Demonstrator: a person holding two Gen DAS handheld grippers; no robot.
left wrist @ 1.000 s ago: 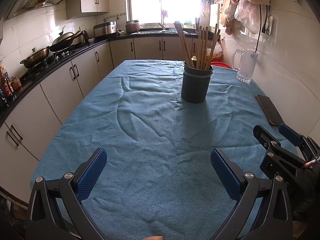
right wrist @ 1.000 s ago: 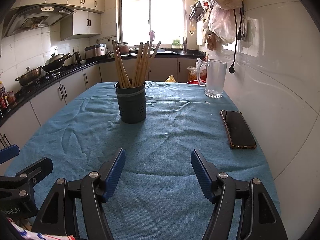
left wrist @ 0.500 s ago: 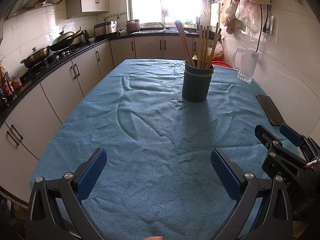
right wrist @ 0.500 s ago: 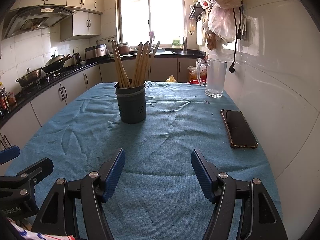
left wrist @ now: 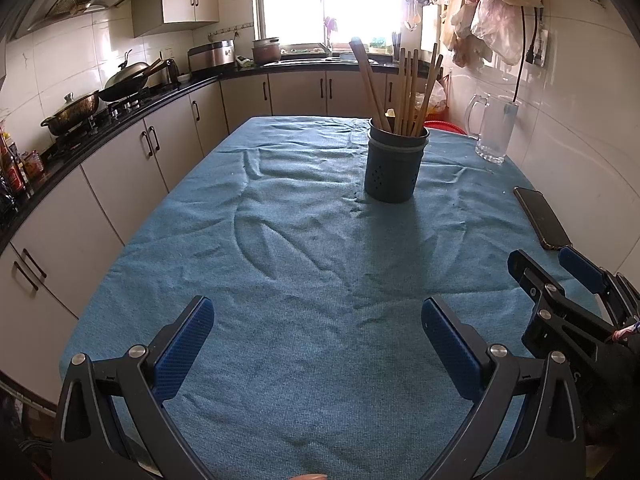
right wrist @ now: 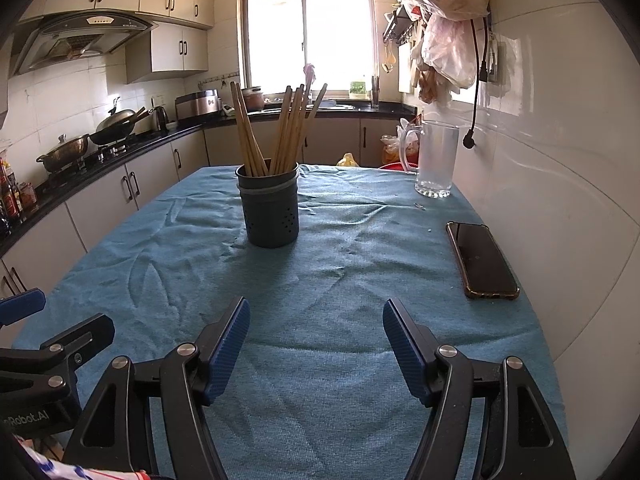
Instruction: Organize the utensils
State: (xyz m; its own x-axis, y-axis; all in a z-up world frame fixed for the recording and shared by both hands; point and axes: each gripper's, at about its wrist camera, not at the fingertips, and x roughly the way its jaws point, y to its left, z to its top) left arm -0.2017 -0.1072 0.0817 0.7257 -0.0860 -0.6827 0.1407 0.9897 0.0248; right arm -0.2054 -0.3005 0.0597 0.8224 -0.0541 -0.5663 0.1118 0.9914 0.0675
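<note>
- Standing upright near the middle of a table covered in a wrinkled blue cloth (right wrist: 320, 360), a dark perforated utensil holder (right wrist: 269, 208) holds a bundle of wooden chopsticks (right wrist: 286, 128) that fan out above its rim.
- The left gripper (left wrist: 316, 328) hovers over the near end of the cloth, its blue-padded jaws spread wide with nothing between them.
- The right gripper (right wrist: 314, 332) hovers beside it, likewise wide open and empty.
- A black phone (right wrist: 482, 260) lies flat by the right-hand wall; a clear glass mug (right wrist: 436, 160) stands beyond it.
</note>
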